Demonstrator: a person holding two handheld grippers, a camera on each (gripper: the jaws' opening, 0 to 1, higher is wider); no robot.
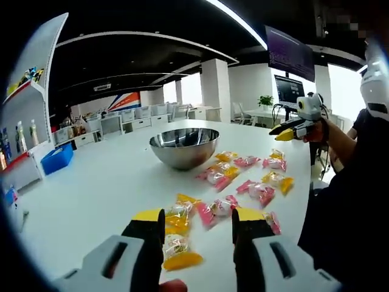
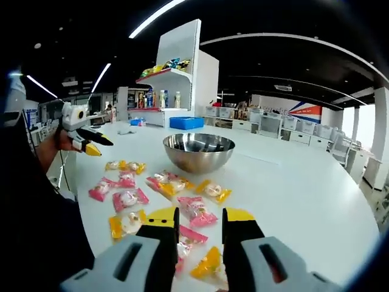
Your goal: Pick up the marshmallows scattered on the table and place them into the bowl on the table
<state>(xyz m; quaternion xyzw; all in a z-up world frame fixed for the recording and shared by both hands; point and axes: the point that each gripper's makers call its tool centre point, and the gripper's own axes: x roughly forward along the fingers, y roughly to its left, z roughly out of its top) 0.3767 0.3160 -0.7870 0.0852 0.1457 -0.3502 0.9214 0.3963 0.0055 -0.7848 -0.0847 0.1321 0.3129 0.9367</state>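
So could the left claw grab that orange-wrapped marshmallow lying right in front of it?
Probably yes. The left claw is open, and the orange-wrapped marshmallow lies on the table just by its jaws with nothing over it, though other packets crowd close beside it.

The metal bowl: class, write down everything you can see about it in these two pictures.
The bowl is round, shiny and silvery, apparently polished steel, with a thin rim and curved sides that mirror the room. It stands upright on the white table, open side up; what its inside shows looks empty. Wrapped marshmallows lie scattered on the table in front of it, close by but none clearly touching. Neither gripper touches it.
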